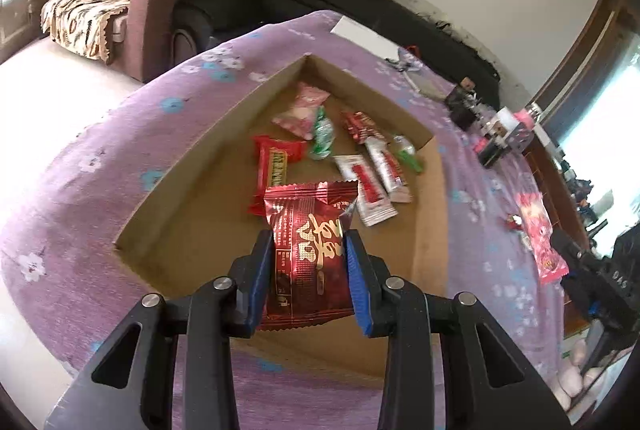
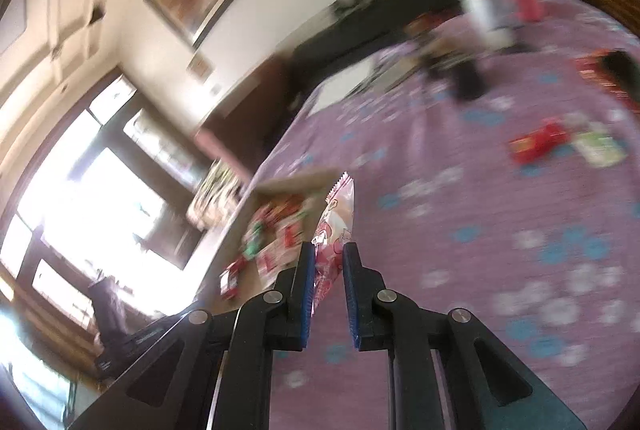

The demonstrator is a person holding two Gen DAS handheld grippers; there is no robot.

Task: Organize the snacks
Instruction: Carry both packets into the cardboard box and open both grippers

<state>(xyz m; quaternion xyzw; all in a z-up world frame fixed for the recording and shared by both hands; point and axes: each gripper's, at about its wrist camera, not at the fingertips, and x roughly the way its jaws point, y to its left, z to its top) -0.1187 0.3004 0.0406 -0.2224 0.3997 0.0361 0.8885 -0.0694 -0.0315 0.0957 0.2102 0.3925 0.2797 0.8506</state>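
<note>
With several wrapped snacks already lying in the shallow brown cardboard box [image 1: 224,134], the left gripper [image 1: 308,270] pinched a dark red foil packet [image 1: 306,250] above it, the right gripper [image 2: 326,286] clamped a pink-and-white wrapper [image 2: 334,230] nearby, and a few red and green packets [image 2: 538,142] remained on the purple floral tablecloth [image 2: 460,230].

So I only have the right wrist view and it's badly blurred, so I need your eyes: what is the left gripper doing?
Observer: The left gripper is shut on a dark red snack packet, held over the cardboard box.
Operator: Is anything in the box?
Observer: Yes, several wrapped snacks lie on its floor, among them a red bar and a green candy.
Operator: Can you see my gripper there?
Observer: Yes, the right gripper shows at the right edge, holding a pink packet above the purple tablecloth.
</note>
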